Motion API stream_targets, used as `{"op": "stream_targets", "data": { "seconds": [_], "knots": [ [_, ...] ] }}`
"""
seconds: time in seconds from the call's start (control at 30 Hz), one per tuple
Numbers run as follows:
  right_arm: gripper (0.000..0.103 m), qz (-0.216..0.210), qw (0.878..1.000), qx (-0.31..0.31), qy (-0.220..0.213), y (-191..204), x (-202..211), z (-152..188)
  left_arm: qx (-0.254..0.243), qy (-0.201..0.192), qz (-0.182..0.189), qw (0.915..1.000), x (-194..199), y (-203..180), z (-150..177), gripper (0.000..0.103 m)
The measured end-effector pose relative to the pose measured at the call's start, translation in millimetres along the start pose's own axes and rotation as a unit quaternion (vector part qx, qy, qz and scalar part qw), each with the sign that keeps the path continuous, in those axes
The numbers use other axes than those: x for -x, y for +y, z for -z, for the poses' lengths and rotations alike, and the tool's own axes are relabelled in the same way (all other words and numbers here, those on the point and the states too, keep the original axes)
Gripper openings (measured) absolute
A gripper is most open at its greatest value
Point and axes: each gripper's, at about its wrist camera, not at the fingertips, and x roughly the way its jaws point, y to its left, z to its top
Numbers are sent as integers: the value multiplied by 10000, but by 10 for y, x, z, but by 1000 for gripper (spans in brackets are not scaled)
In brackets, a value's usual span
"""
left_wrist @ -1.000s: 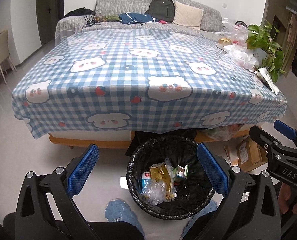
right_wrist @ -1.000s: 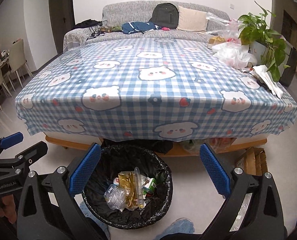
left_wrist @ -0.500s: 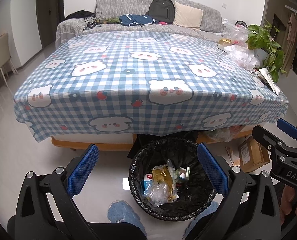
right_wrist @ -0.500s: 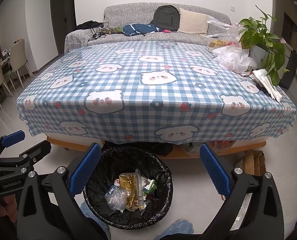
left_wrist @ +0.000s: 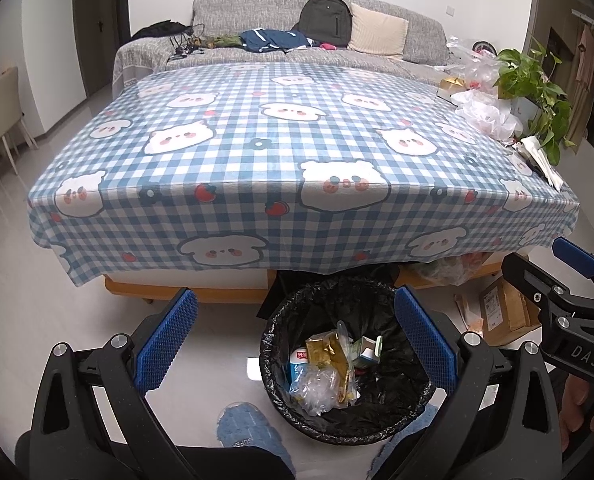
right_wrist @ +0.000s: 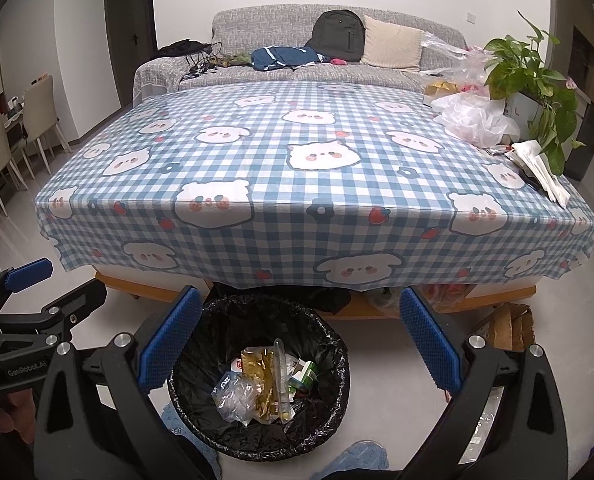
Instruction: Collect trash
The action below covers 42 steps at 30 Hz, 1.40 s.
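Both grippers have lifted a bit since a second ago — more of the tabletop shows now and the trash bin point(left_wrist: 349, 360) sits lower in each view, with nothing else in the scene changed. Left gripper point(left_wrist: 293, 344) has its blue pads spread wide with nothing between them, same story for the right gripper point(right_wrist: 297, 340), wide apart and empty. The bin, lined with a black bag, stands on the floor just in front of the near edge of the table point(left_wrist: 257, 152), partly tucked under the overhanging checked cloth. In the left view it sits toward the right finger of the claw, in the right view toward the left finger — so it's down between the two grippers. Inside it there's a pile of trash point(right_wrist: 265, 384): a crumpled clear bag, gold foil wrappers, a small green-and-white carton, a clear tube. Over at the far right corner of the table there are white plastic bags point(right_wrist: 473, 120), a potted plant point(right_wrist: 533, 76), and a stack of folded papers point(right_wrist: 541, 172) near the right edge. Rest of the cloth is bare. A cardboard box point(left_wrist: 505, 312) sits on the floor under the table's right end.
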Motion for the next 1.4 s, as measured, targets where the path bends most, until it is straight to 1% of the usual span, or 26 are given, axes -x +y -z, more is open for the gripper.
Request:
{"op": "stream_targets", "data": {
  "seconds": [0.37,0.5,0.63,0.8,0.97,1.1,1.2,1.4],
  "knots": [
    [95,-37,10000,-27,-22,26,-20,-15,43,33,-43,10000,-25,37,-7,97],
    [95,-29,10000,-59,-27,9,-20,-13,80,59,63,9999,-26,42,-4,97],
    [95,-31,10000,-54,-26,4,-18,-13,-8,66,0,10000,-22,-8,4,97],
    [95,-33,10000,-54,-17,2,-17,-10,58,48,-104,9999,-11,-5,13,97],
    [95,-37,10000,-58,-21,-4,-14,-7,156,96,-58,9998,-17,8,13,97],
    [95,-35,10000,-63,-17,-2,-16,-7,120,120,88,9998,-18,-31,19,96],
    [95,-29,10000,-71,-18,-7,-12,-8,12,89,44,9999,-13,-88,25,96],
    [95,-30,10000,-64,-19,-11,-12,-9,-29,2,-25,10000,9,-97,16,96]
  ]
}}
